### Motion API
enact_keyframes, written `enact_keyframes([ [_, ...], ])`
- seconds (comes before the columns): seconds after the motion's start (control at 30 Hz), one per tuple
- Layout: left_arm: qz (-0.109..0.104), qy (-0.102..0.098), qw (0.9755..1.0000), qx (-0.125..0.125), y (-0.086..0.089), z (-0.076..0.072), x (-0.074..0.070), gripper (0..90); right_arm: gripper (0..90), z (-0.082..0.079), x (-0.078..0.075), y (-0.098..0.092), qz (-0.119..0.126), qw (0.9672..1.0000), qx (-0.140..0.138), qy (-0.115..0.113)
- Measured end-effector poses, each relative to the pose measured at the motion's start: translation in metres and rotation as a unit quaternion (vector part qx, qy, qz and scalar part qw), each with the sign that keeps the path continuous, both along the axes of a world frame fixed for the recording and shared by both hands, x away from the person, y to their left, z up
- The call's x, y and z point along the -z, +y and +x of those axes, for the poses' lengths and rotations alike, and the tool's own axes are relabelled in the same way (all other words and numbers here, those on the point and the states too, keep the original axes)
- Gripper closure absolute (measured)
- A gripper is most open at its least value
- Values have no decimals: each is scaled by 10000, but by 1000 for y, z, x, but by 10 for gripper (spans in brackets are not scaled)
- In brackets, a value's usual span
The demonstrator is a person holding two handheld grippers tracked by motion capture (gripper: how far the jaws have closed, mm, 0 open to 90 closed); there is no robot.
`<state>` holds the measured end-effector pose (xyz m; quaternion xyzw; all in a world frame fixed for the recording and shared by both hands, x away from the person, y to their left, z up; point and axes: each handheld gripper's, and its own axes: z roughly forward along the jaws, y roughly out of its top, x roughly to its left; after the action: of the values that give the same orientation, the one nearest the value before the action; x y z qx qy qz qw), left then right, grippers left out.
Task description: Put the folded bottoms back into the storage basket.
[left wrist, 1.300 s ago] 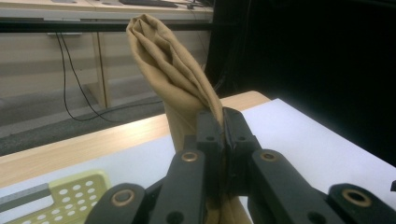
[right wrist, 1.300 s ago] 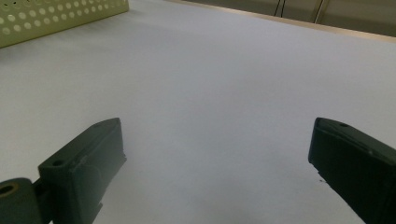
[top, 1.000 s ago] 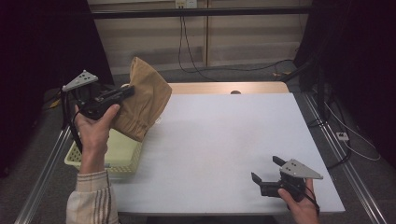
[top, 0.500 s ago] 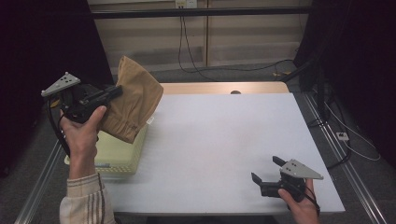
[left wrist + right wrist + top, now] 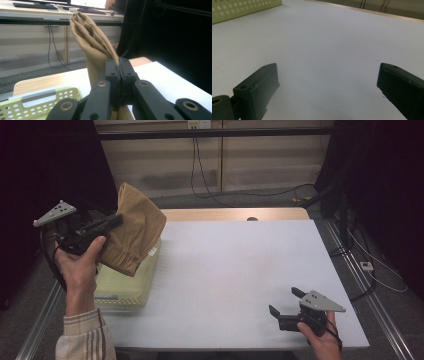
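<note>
white bench (image 5: 235, 270) lies bare; left claw (image 5: 116, 220) clenches a tan cloth (image 5: 132, 232), perhaps trousers, above the pale yellow basket (image 5: 125, 287). lift it clear, then lay it flat mid-bench; right claw (image 5: 284, 301) waits released.

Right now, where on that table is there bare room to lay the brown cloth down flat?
The white table is bare from the yellow basket across to the right gripper, and back to the wooden strip. The left edge is crowded: there the left gripper holds the brown cloth above the basket.
</note>
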<state>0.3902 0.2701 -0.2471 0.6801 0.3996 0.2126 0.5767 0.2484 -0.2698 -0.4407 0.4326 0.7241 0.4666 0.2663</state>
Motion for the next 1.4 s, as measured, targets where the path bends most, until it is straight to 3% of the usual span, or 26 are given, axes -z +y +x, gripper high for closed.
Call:
enact_keyframes([
  [0.8, -140, 32, 9993, -358, 28, -3, 7, 874, 40, 0, 0, 0, 0, 10000, -2, 6],
  [1.0, -169, 103, 9988, -443, 32, 0, 11, 874, 40, 0, 0, 0, -5, 10000, 1, 7],
  [1.4, 15, 377, 9968, -709, 32, 13, 27, 874, 40, 0, 0, -1, 1, 10000, 0, 8],
])
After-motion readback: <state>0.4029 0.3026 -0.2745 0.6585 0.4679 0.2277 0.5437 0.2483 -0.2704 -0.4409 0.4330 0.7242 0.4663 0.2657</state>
